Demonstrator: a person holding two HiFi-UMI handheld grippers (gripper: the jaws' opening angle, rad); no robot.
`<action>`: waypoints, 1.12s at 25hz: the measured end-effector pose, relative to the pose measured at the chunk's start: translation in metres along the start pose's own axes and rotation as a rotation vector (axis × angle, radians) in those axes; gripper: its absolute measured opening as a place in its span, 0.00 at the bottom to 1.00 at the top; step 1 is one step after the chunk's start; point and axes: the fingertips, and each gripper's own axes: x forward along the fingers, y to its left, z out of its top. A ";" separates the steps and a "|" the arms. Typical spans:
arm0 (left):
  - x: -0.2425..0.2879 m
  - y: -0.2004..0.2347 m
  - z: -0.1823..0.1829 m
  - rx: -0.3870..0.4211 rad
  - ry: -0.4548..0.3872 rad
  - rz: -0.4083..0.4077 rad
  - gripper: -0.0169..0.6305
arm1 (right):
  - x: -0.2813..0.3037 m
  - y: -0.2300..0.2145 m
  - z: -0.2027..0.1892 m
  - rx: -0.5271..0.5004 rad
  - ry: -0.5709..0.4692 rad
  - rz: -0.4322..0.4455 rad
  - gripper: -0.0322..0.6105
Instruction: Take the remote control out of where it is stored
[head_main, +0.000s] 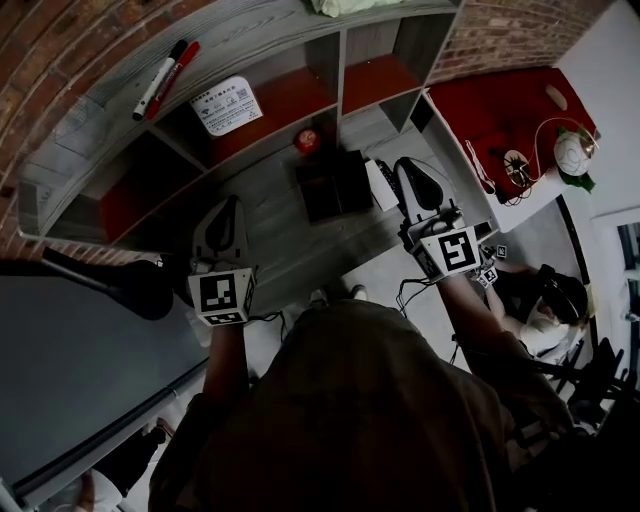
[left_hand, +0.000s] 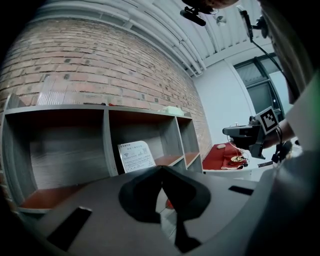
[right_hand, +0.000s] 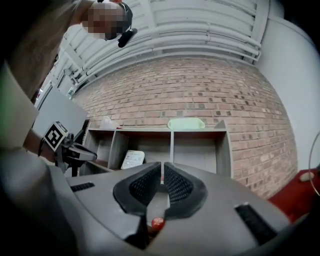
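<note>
The grey shelf unit (head_main: 200, 150) with red-brown floors stands on a grey desk (head_main: 270, 215). A dark flat box (head_main: 335, 185) lies on the desk in front of it. A white oblong thing (head_main: 380, 185) lies against the box's right side; I cannot tell whether it is the remote control. My right gripper (head_main: 408, 165) hovers just right of it, jaws close together with nothing between them (right_hand: 162, 167). To the left of the box, my left gripper (head_main: 230, 203) is over the desk, its jaws meeting at the tips and empty (left_hand: 161, 170).
A small red object (head_main: 307, 140) sits at the shelf's foot. A white card (head_main: 226, 105) leans in a compartment, and two markers (head_main: 165, 78) lie on top. A red table (head_main: 500, 120) with cables stands at the right. A black rounded object (head_main: 140, 290) juts in at the left.
</note>
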 end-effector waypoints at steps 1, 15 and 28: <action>0.000 -0.002 0.001 0.003 -0.004 -0.005 0.04 | -0.003 0.001 0.003 -0.012 -0.007 -0.004 0.09; -0.005 -0.020 -0.003 0.016 -0.002 -0.047 0.04 | -0.011 0.021 0.011 -0.090 0.023 0.035 0.07; -0.010 -0.028 -0.004 0.036 0.002 -0.088 0.04 | -0.015 0.033 -0.013 -0.075 0.111 0.038 0.07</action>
